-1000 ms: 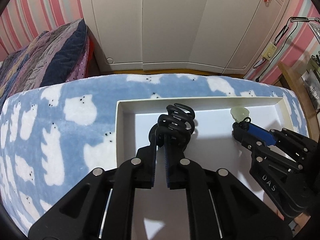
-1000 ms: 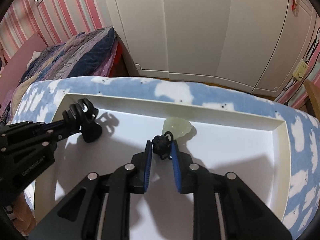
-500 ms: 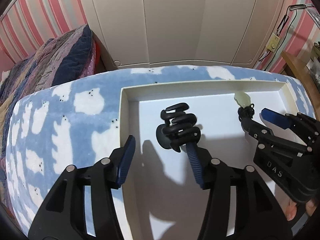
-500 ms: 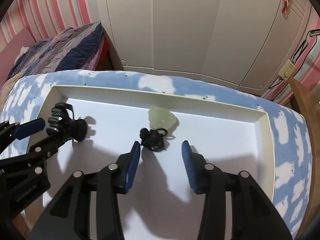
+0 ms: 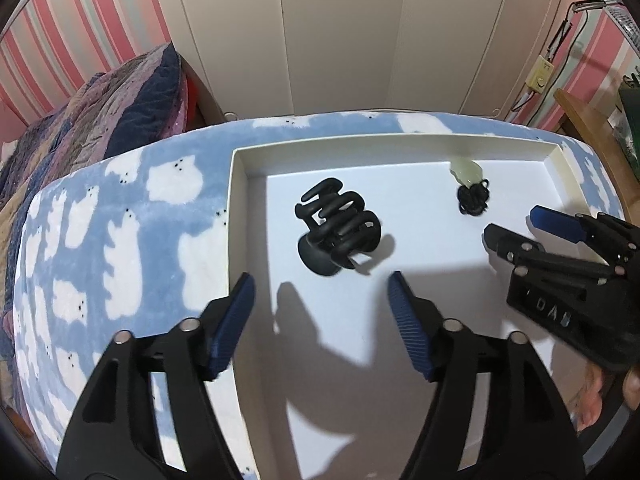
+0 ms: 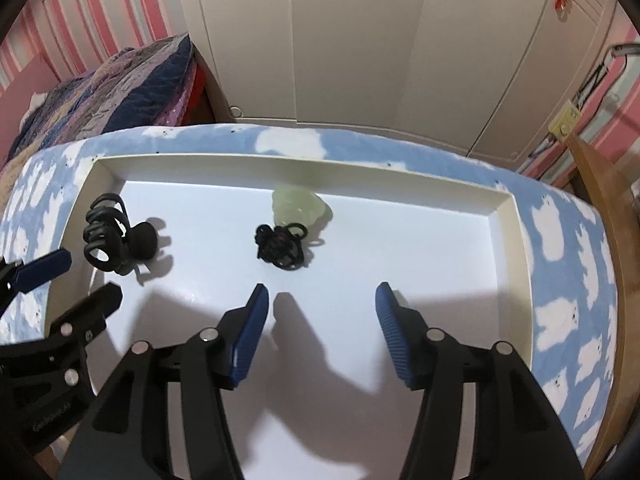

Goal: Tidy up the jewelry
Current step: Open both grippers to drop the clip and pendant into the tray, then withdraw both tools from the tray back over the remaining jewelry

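A black claw hair clip lies in the left part of a white tray; it also shows in the right wrist view. A pale green jade pendant with a bundled black cord lies near the tray's far wall; both show in the left wrist view, pendant and cord. My left gripper is open and empty, just behind the clip. My right gripper is open and empty, behind the cord.
The tray rests on a blue blanket with white bears. A quilted bed is at the left, white wardrobe doors behind, a wooden edge at the right.
Both grippers opened and drew back. The left let go of the hair clip and the right let go of the cord; both items now lie in the tray.
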`<action>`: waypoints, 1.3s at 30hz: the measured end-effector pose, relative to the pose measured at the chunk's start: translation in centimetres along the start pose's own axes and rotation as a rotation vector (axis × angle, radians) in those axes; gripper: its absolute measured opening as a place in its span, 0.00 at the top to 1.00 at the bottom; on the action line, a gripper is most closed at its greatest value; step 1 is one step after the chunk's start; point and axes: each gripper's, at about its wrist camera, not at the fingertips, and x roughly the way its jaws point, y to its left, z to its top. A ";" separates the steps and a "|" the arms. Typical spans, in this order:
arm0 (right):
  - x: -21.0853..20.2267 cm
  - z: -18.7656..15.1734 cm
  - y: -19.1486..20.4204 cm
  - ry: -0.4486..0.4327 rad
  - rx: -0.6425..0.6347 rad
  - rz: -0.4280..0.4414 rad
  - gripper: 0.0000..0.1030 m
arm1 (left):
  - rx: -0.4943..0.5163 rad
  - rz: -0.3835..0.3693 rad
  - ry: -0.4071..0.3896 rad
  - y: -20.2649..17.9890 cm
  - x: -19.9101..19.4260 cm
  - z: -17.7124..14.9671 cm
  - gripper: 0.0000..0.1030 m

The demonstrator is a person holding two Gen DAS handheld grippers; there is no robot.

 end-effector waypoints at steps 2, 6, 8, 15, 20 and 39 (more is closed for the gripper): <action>-1.3 -0.4 -0.9 -0.019 0.033 0.018 0.41 | 0.003 -0.012 -0.008 0.6 -1.1 -0.8 0.29; -4.8 -1.5 -1.7 -0.084 0.041 0.002 0.31 | -0.002 -0.035 -0.051 1.2 -4.6 -2.1 0.18; -7.4 -2.8 -2.1 -0.122 0.058 0.001 0.26 | -0.002 -0.037 -0.081 1.4 -6.5 -2.8 0.14; -15.1 -8.6 -2.8 -0.207 0.097 0.008 0.19 | -0.043 -0.044 -0.186 3.9 -13.5 -7.2 0.03; -17.3 -12.3 -3.1 -0.202 0.119 0.033 0.19 | -0.062 -0.065 -0.187 5.5 -16.3 -11.1 0.03; -21.6 -23.4 -3.4 -0.256 0.142 -0.003 0.14 | -0.085 -0.010 -0.250 9.4 -21.5 -22.7 0.03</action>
